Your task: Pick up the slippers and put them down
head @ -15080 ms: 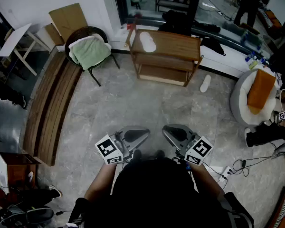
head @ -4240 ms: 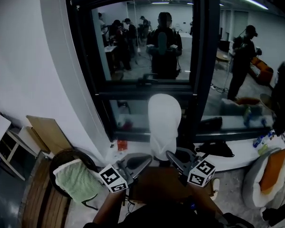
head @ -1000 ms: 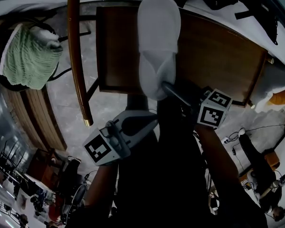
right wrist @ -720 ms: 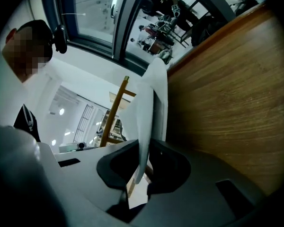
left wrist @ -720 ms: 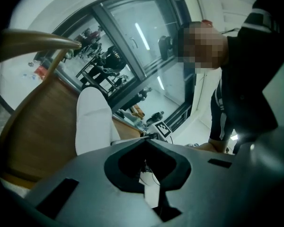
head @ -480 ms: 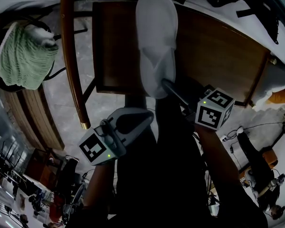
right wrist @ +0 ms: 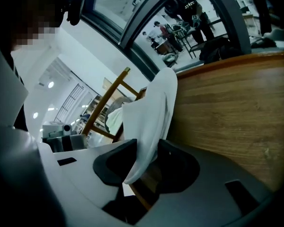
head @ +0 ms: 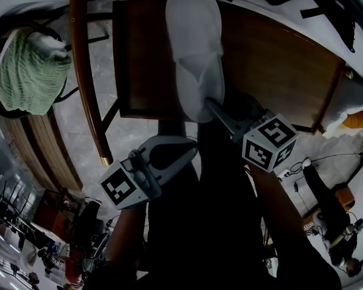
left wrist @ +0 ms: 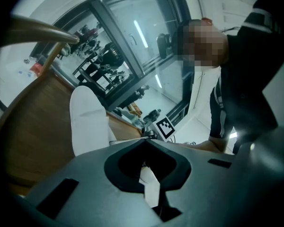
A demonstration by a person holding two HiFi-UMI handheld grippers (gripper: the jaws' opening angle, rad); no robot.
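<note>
- Slipper point(head: 195, 47): white and soft, held lengthwise over the left part of the table point(head: 278, 59). Its near end hangs past the table's front edge. From the right gripper view it stands up on edge beside the table top. Whether any part touches the wood cannot be told.
- Right tongs point(head: 213, 109): at the table's front edge, closed on the slipper's near end, with a fold of white fabric pinched between the jaws.
- Left tongs point(head: 190, 151): in front of the table, below and apart from the slipper. The jaws are together with nothing in them.
- Step in hand, as judged: the pick-up is done and the slipper is being carried to its set-down place. Only this one slipper shows.
- Next move, as judged: lower the right tongs until the sole lies flat, then part the jaws and draw back clear. The limp fabric may sag or fold on landing, so a slow, level descent is advisable.
- Wooden pole point(head: 85, 83): brass-tipped, just beside the table's left edge.
- Green towel point(head: 25, 71): farther left of the table, draped over a dark chair.
</note>
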